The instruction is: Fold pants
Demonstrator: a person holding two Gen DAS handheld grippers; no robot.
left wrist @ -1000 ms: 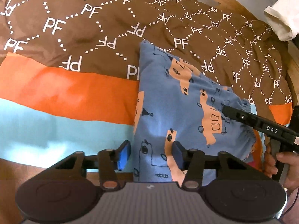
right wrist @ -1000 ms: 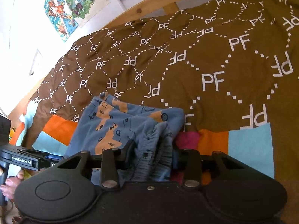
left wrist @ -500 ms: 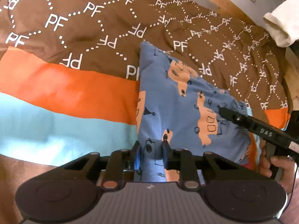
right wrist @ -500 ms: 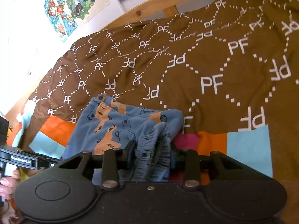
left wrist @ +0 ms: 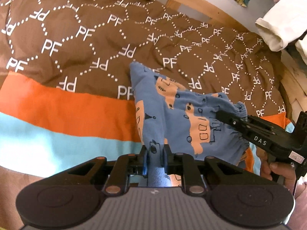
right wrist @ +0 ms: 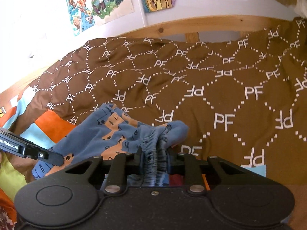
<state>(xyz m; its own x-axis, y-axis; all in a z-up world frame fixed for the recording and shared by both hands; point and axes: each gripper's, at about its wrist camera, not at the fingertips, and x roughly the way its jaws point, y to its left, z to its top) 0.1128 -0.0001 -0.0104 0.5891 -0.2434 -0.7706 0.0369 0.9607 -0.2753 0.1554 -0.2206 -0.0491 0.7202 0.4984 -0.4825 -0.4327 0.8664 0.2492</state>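
Note:
Small blue pants (left wrist: 178, 113) with orange truck prints lie on a brown, orange and light blue bedspread (left wrist: 76, 44). My left gripper (left wrist: 155, 157) is shut on the near leg end of the pants. My right gripper (right wrist: 154, 158) is shut on the gathered elastic waistband of the pants (right wrist: 119, 132). The near edge of the cloth is lifted off the bed between the two grippers. The right gripper also shows in the left wrist view (left wrist: 226, 116) at the waistband. The left gripper's side shows in the right wrist view (right wrist: 57, 158).
A wooden bed rail (right wrist: 191, 25) runs behind the bedspread, with posters (right wrist: 97, 2) on the wall above. A white cloth (left wrist: 276, 28) hangs at the far right in the left wrist view. The bedspread (right wrist: 230, 95) stretches flat beyond the pants.
My left gripper closed from open onto the pants' leg end. Both grippers then rose, lifting the near edge of the pants and tilting the views up toward the wall.

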